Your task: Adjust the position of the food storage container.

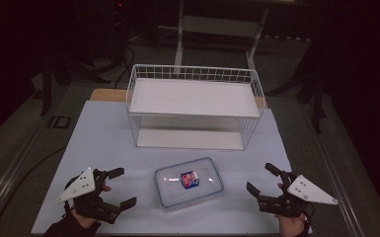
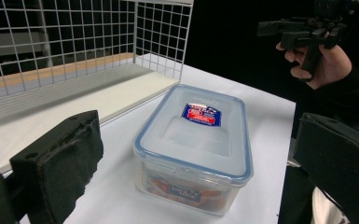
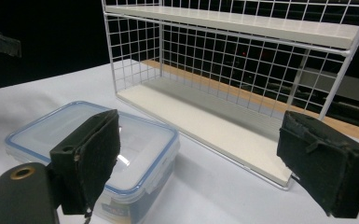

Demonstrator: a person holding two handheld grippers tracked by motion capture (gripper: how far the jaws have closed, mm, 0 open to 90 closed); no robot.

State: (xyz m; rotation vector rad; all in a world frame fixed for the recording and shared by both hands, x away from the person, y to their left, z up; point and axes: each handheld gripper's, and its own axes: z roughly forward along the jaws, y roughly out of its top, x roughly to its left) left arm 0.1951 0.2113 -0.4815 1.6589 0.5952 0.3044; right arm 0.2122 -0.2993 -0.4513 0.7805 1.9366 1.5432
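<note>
A clear plastic box [image 1: 189, 181] with a blue-rimmed lid and a red and blue label lies near the table's front edge. My left gripper [image 1: 126, 186] stands open to its left, jaws wide and turned toward it. To the right of the box my right gripper [image 1: 258, 177] is open as well, a short gap away. In the left gripper view the box [image 2: 193, 140] sits ahead between my two black jaws, untouched, with the right gripper [image 2: 279, 33] in a hand beyond it. The right gripper view has the box [image 3: 142, 140] behind my left jaw.
A white wire rack [image 1: 192, 98] with an upper and a lower shelf stands behind the box at the table's middle back. The pale tabletop [image 1: 103, 143] ends close to both hands at the front. Dark floor and stands surround the table.
</note>
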